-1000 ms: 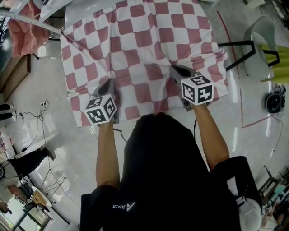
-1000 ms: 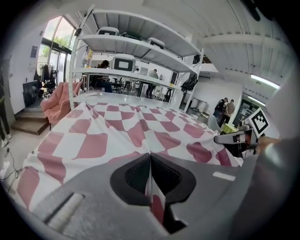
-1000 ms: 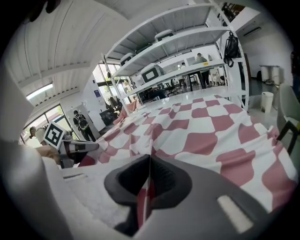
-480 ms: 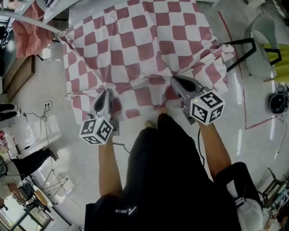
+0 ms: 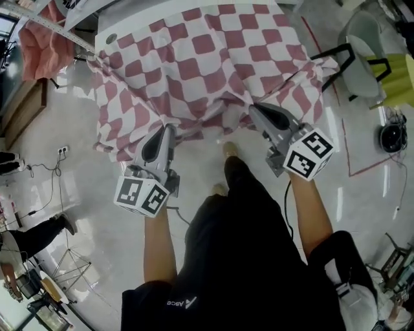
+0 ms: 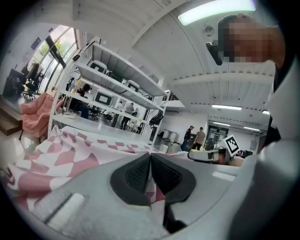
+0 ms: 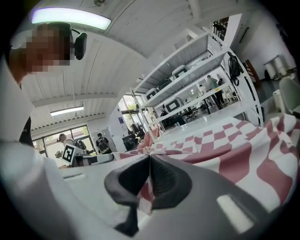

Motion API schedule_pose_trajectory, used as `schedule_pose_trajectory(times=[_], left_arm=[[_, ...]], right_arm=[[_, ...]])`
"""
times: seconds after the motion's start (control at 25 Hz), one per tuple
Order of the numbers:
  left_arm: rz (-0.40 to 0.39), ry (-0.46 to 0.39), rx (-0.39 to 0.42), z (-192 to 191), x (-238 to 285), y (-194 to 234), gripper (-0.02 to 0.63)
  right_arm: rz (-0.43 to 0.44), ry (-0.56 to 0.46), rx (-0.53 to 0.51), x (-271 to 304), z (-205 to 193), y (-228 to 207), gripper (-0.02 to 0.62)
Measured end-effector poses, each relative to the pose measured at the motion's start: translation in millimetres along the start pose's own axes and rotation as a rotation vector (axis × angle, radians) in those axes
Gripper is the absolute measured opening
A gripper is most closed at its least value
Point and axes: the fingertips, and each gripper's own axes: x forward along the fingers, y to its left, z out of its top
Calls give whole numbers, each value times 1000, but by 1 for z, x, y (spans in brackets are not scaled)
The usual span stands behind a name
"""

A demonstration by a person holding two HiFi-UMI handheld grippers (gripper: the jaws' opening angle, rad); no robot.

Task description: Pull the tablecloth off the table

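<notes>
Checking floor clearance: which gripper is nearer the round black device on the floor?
Right. The right gripper, shut on the tablecloth edge, is to the left of the round black device; the left gripper, also shut on the tablecloth, is farther left.

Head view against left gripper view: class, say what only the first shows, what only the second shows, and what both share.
Only the head view: the table's bare far corner, the floor, the person's arms and a chair at right. Only the left gripper view: the left gripper up close, jaws shut on a fold of the tablecloth, plus shelving and ceiling lights. Both: the tablecloth and the right gripper.
</notes>
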Motion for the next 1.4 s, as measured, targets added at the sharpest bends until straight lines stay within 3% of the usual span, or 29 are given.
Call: schedule_pose_trajectory(times=[0.16, 0.4, 0.76, 1.04, 1.28, 1.4], left_arm=[[-38, -72, -11, 16, -63, -19, 9], [-117, -184, 7, 32, -136, -75, 9], [-120, -290, 24, 57, -192, -179, 9], [-27, -374, 28, 107, -200, -203, 9], [2, -416, 59, 77, -273, -295, 9], [-16, -434, 65, 82, -293, -309, 9]], right_arm=[[-26, -57, -18, -29, 1, 58, 6], [-104, -207, 30, -121, 10, 91, 6], [61, -255, -54, -211, 31, 171, 6], [180, -255, -56, -229, 79, 173, 6], [253, -315, -14, -330, 53, 205, 6], [256, -337, -46, -346, 59, 226, 6]])
